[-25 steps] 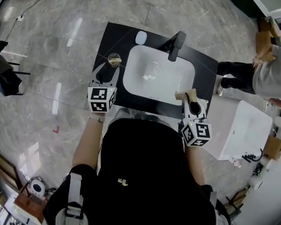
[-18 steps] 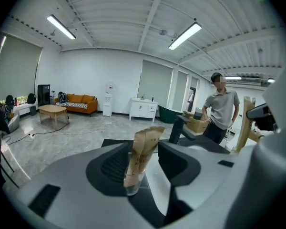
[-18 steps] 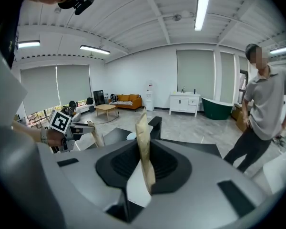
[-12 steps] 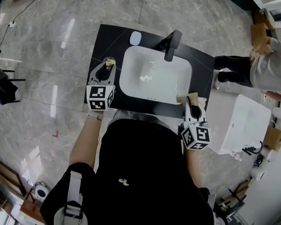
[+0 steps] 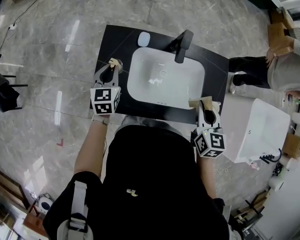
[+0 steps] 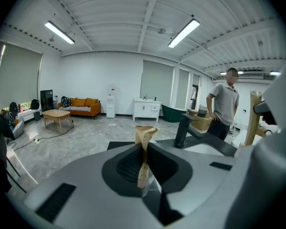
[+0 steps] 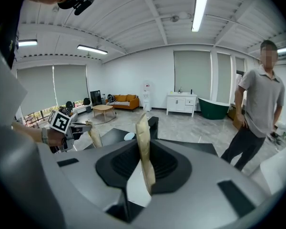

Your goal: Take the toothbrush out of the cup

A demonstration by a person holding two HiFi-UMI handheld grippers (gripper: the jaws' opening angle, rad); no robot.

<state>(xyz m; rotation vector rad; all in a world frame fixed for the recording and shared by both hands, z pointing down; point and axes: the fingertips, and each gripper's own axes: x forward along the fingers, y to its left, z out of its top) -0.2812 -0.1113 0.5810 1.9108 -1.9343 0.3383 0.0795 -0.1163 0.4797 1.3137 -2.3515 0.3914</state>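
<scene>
My left gripper (image 5: 113, 63) reaches over the black countertop (image 5: 117, 36) just left of the white sink (image 5: 165, 81). Its jaws have just been closing, and its tan pads (image 6: 144, 144) now meet. No toothbrush shows between them. A bit of the clear cup (image 6: 151, 181) shows right under the pads; in the head view the cup is hidden beneath them. My right gripper (image 5: 203, 103) hovers at the sink's near right corner, its pads (image 7: 144, 142) pressed together with nothing in them. The right gripper view also catches the left gripper (image 7: 93, 136).
A black faucet (image 5: 183, 45) stands behind the basin, and a small white oval object (image 5: 144, 39) lies beside it. A white fixture (image 5: 262, 134) sits to the counter's right. A person (image 5: 285, 66) stands past the counter's right end. Grey marble floor surrounds the counter.
The left jaws stood wide around the clear cup a second ago; now they are closed over that spot and the cup no longer shows in the head view. The right gripper has kept still.
</scene>
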